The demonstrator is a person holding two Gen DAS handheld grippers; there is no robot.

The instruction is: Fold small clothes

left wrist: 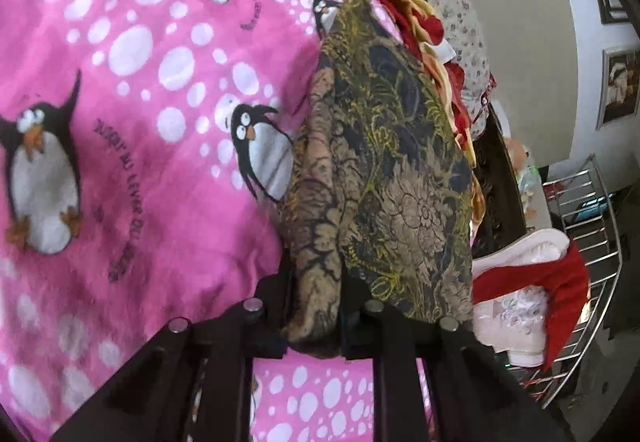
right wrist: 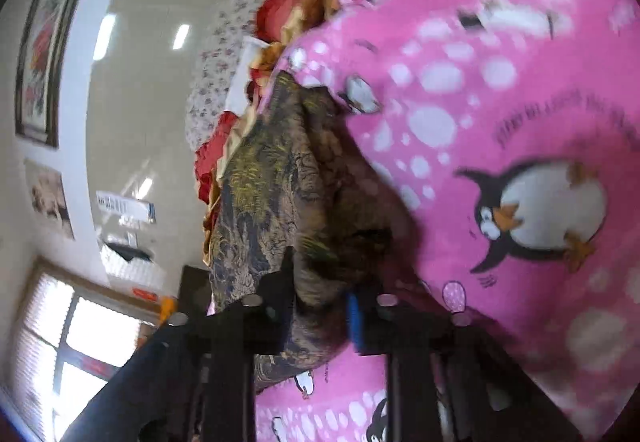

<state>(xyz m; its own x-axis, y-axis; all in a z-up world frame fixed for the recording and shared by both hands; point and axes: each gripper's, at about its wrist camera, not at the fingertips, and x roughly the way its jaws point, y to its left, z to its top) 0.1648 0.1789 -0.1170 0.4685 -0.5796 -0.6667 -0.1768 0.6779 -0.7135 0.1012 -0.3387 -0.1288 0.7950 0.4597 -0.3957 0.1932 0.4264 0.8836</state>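
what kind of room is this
Probably a bedroom at home: a pink penguin blanket covers a bed-like surface, framed pictures hang on the wall, and a wire rack beside it holds folded laundry.

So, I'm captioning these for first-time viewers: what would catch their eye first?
The bright pink penguin blanket fills most of both views. Over it lies a dark floral-patterned garment, pinched by the left gripper and the right gripper. A red-and-gold fabric heap sits behind.
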